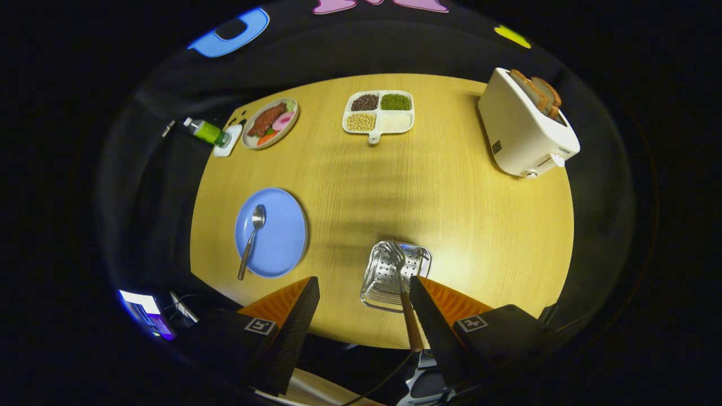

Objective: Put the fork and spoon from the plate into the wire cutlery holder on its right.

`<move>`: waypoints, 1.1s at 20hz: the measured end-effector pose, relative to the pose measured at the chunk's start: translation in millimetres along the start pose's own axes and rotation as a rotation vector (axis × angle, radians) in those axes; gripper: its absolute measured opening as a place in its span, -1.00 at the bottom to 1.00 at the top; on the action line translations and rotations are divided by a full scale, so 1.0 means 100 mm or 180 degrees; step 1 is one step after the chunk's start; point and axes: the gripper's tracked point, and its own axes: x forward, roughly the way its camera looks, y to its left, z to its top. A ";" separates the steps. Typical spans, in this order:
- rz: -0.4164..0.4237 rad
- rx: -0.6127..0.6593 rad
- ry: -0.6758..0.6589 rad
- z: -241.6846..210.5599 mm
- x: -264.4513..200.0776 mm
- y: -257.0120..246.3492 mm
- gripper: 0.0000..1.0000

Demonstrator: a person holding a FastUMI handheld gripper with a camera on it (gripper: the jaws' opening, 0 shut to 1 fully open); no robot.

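Your gripper (361, 293) spread wide, pinching nothing, above near edge of round wooden tabletop (451, 197). Wooden-handled metal fork (405, 293) stands in perforated wire cutlery holder (389, 276), handle leaning against your right finger. Metal spoon (251, 239) lies on round blue plate (272, 232), beyond your left finger, left of holder.

Gripper view looks steeply down from high above the table (451, 225); tool (364, 290) fingers spread wide.

Dim booth, overhead light, strong fisheye warp.
Glare on round light-wood table (507, 237) near edge; banded shadows mid-table; edges blurred.
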 end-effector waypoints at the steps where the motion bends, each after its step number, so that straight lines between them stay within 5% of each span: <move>1: 0.0009 0.0022 -0.0115 0.01 -0.04 0.06 0.99; 10: 0.0249 -0.0260 -0.0513 -0.28 0.07 0.95 0.99; 22: 0.0444 -0.0398 -0.0342 -0.39 1.14 2.09 0.99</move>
